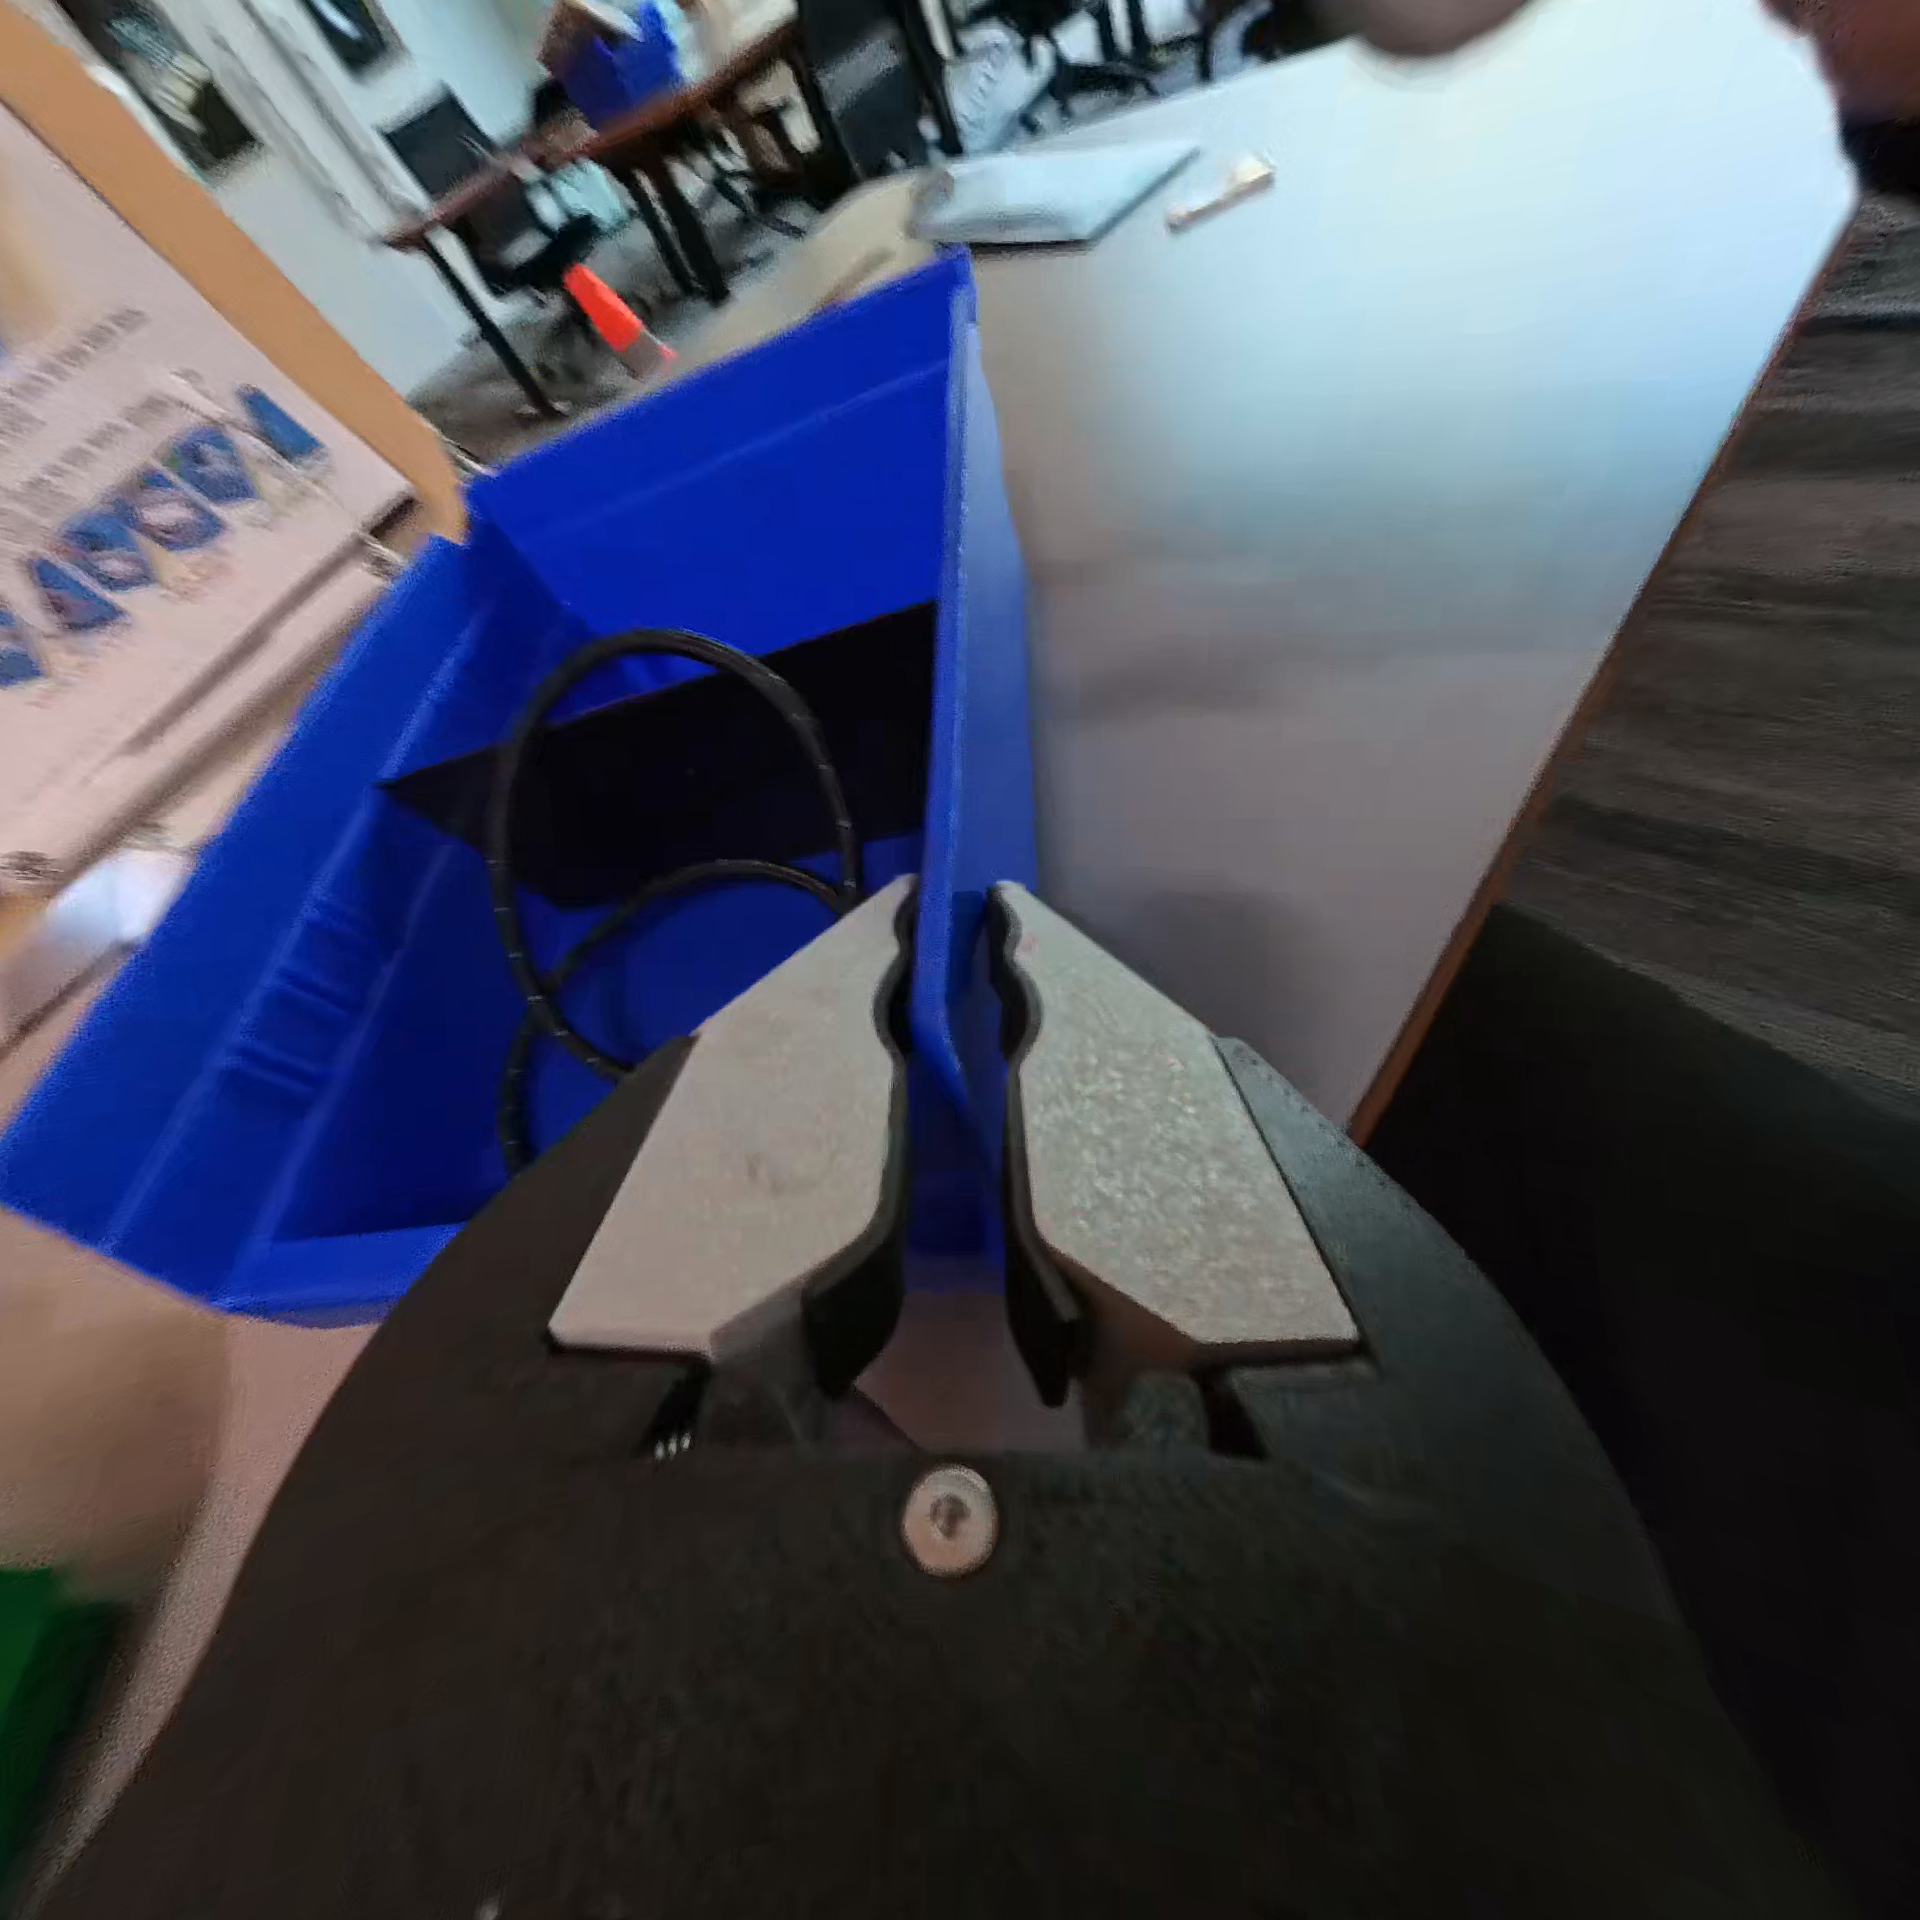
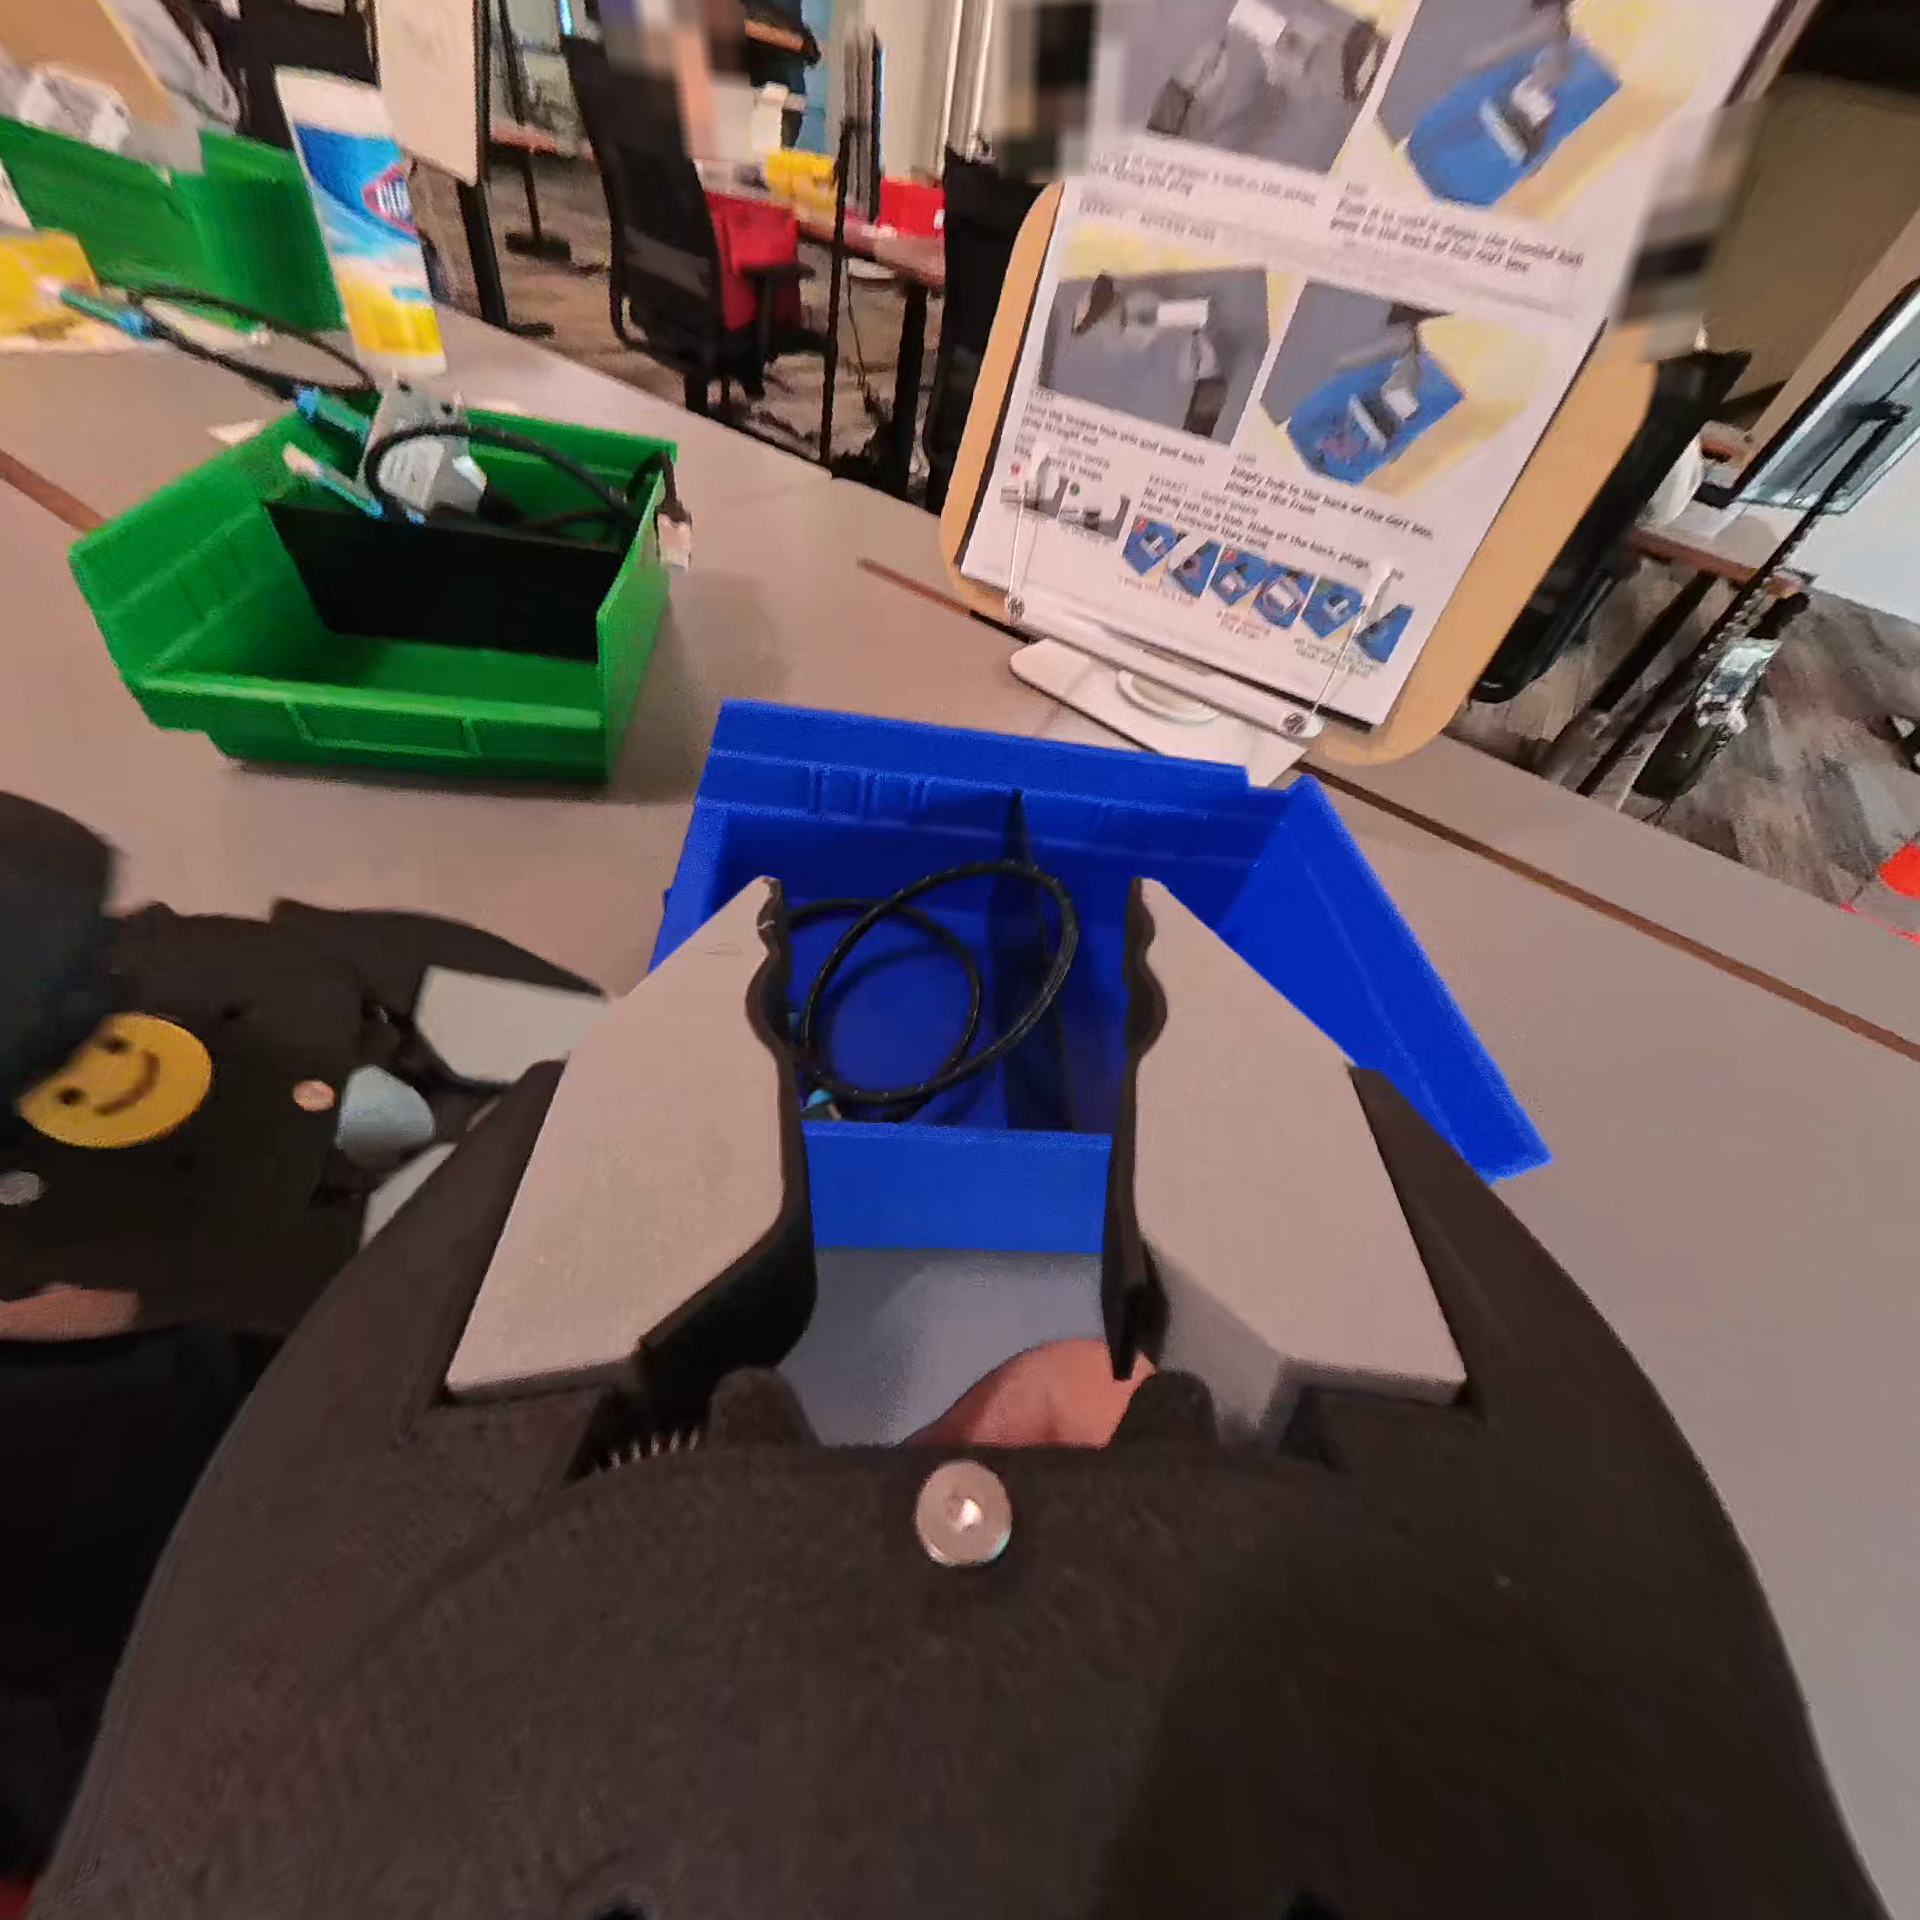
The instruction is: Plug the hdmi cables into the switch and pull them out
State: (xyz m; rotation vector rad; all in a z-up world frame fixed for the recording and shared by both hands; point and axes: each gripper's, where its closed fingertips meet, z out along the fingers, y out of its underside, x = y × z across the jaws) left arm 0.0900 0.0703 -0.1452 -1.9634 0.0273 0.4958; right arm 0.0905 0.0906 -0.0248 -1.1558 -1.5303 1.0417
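A blue bin (image 2: 1351, 935) holds a coiled black HDMI cable (image 2: 935, 987) with a blue plug end (image 2: 821, 1101) and a black divider (image 2: 1023, 935). My right gripper (image 2: 951, 904) is open and empty, hovering over the bin's near wall with the cable seen between its fingers. In the left wrist view my left gripper (image 1: 951, 904) is closed on the side wall of the blue bin (image 1: 727, 499), with the cable (image 1: 665, 831) lying inside to the left. A grey switch (image 2: 416, 457) with cables attached sits in a green bin (image 2: 364, 707) at the far left.
An instruction sheet on a stand (image 2: 1247, 416) is behind the blue bin. A wipes canister (image 2: 374, 229) and a second green bin (image 2: 156, 208) stand at the back left. A cardboard box (image 1: 156, 520) is beside the blue bin. The table edge (image 1: 1558, 831) runs along the right. The gap from one gripper's tips to the other's is roughly 12 cm.
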